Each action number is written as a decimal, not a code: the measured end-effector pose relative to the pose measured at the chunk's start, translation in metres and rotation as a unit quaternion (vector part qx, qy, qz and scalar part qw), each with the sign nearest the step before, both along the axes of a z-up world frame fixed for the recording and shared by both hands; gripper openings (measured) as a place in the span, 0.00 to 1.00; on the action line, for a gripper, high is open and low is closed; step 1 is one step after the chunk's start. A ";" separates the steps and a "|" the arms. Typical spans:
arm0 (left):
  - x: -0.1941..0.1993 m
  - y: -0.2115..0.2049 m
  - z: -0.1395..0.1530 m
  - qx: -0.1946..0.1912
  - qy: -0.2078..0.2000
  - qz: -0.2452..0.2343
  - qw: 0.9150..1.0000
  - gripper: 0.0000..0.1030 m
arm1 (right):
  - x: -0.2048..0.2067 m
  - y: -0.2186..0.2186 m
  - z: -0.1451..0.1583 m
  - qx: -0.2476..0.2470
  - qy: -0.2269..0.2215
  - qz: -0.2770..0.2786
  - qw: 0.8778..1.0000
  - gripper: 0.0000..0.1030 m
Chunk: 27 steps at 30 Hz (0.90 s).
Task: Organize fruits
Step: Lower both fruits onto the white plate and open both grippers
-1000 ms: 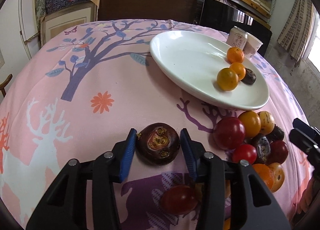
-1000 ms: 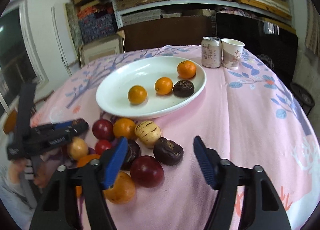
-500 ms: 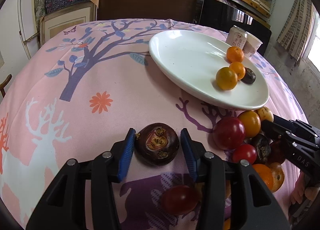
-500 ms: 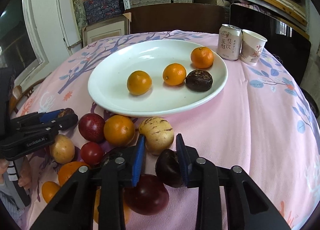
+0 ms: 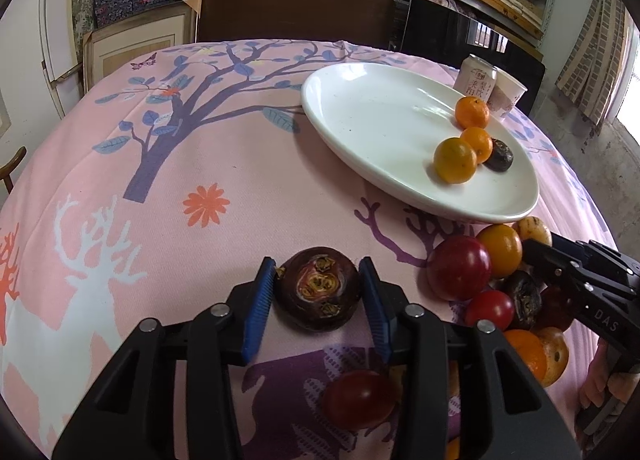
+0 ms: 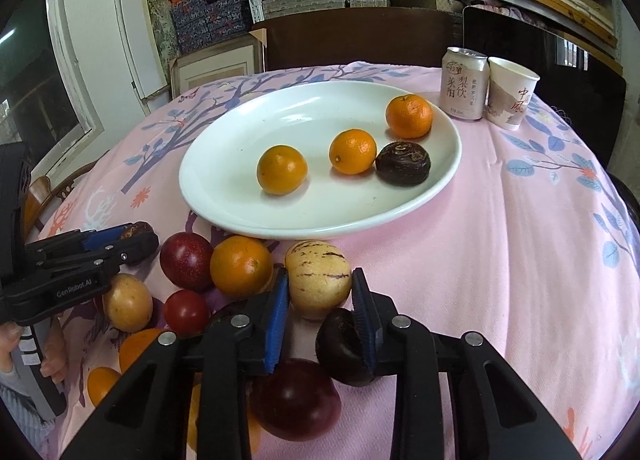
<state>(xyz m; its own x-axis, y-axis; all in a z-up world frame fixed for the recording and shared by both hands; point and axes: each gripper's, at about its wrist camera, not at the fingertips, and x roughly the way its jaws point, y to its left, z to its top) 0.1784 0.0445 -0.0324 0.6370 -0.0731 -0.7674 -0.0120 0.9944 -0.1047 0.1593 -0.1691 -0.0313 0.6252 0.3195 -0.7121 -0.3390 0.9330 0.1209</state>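
Observation:
My left gripper (image 5: pixel 318 300) is shut on a dark purple mangosteen (image 5: pixel 318 288) just above the pink tablecloth. My right gripper (image 6: pixel 318 300) is shut on a pale yellow striped melon-like fruit (image 6: pixel 318 278) in the fruit pile. The white plate (image 6: pixel 248 132) holds three oranges (image 6: pixel 282 169) and one dark fruit (image 6: pixel 403 163). The pile by the plate's near rim has a dark red fruit (image 6: pixel 186 260), an orange (image 6: pixel 241 266), a small tomato (image 6: pixel 187 311) and several more. In the left wrist view the pile (image 5: pixel 458 273) lies right of my left gripper, with the right gripper (image 5: pixel 532 250) over it.
A drink can (image 6: pixel 464 86) and a paper cup (image 6: pixel 512 98) stand behind the plate. A dark chair and shelves are beyond the table's far edge. A dark fruit (image 6: pixel 344 348) and a red fruit (image 6: pixel 294 398) lie under my right gripper.
My right gripper moved forward into the pile and closed from wide open onto the striped yellow fruit. My left gripper stays shut on the mangosteen, barely moved.

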 end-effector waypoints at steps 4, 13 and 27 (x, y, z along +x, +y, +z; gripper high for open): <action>-0.008 -0.003 0.006 0.013 -0.016 -0.003 1.000 0.40 | -0.022 -0.018 0.015 0.034 -0.018 -0.007 0.999 0.31; -0.009 -0.020 0.065 0.004 -0.080 -0.005 0.997 0.41 | -0.026 -0.047 0.056 0.090 -0.068 -0.056 0.992 0.31; 0.072 -0.039 0.038 -0.002 -0.045 -0.003 0.999 0.63 | 0.034 -0.033 0.044 0.101 -0.055 -0.063 0.991 0.56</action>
<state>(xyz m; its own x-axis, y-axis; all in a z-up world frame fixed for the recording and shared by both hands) 0.2505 0.0052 0.0054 0.7035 -0.0806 -0.7061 0.0038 0.9940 -0.1097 0.1933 -0.2020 0.0131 0.7401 0.3621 -0.5667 -0.2424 0.9297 0.2774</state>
